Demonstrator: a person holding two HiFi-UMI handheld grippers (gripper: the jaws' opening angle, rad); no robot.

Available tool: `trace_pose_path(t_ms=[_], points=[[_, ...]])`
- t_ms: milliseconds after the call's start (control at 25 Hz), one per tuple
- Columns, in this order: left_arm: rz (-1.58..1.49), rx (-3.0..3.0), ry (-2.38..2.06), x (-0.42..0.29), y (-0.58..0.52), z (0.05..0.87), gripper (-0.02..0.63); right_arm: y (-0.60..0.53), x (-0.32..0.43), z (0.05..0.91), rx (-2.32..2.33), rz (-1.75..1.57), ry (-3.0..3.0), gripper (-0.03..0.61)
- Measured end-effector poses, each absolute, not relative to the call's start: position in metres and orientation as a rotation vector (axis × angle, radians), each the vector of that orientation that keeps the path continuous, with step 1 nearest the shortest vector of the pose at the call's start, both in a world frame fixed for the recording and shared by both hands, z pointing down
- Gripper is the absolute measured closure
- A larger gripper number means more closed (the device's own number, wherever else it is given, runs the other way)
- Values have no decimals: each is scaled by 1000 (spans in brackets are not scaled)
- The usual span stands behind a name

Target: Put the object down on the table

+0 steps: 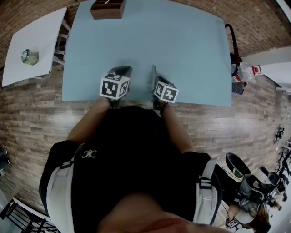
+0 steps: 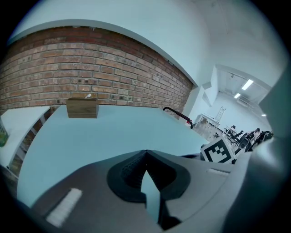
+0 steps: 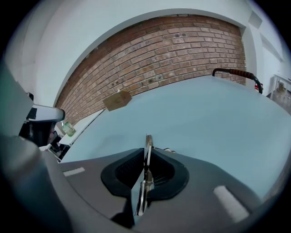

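My right gripper (image 1: 156,80) hovers over the near edge of the light blue table (image 1: 182,41). In the right gripper view its jaws (image 3: 146,157) are shut on a thin, flat metal object (image 3: 148,142) that I see edge-on; I cannot tell what kind of thing it is. In the head view the object (image 1: 153,73) sticks up as a narrow grey strip beyond the jaws. My left gripper (image 1: 121,71) is beside it to the left, also over the front edge. Its jaws (image 2: 144,157) meet at the tips with nothing between them.
A wooden box (image 1: 107,8) (image 2: 82,108) (image 3: 117,100) stands at the table's far edge. A black curved handle (image 1: 232,41) (image 3: 236,73) hangs at the table's right side. A white table (image 1: 32,36) with a green item (image 1: 29,56) stands to the left.
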State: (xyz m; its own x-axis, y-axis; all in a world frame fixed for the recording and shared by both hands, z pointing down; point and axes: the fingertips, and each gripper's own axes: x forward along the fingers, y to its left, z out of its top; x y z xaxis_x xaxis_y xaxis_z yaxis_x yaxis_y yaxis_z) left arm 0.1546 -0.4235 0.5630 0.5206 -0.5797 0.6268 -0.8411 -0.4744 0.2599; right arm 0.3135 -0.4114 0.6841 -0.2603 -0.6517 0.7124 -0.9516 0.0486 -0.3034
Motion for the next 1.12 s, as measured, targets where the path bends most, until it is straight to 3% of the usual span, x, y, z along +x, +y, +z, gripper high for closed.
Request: trace_pose_path(t_ms=[320,720,1120], points=[[624,2210,-1133,160,-426,568,614,-412,319,685,1600,1012,-1904,515],[637,2217,-1084,161,-427,577,614,-404,339,701,1638,968,-1764,383],[658,2243,-1054,166,-432,571,614,-422,357,658,1879,821,-1817,368]])
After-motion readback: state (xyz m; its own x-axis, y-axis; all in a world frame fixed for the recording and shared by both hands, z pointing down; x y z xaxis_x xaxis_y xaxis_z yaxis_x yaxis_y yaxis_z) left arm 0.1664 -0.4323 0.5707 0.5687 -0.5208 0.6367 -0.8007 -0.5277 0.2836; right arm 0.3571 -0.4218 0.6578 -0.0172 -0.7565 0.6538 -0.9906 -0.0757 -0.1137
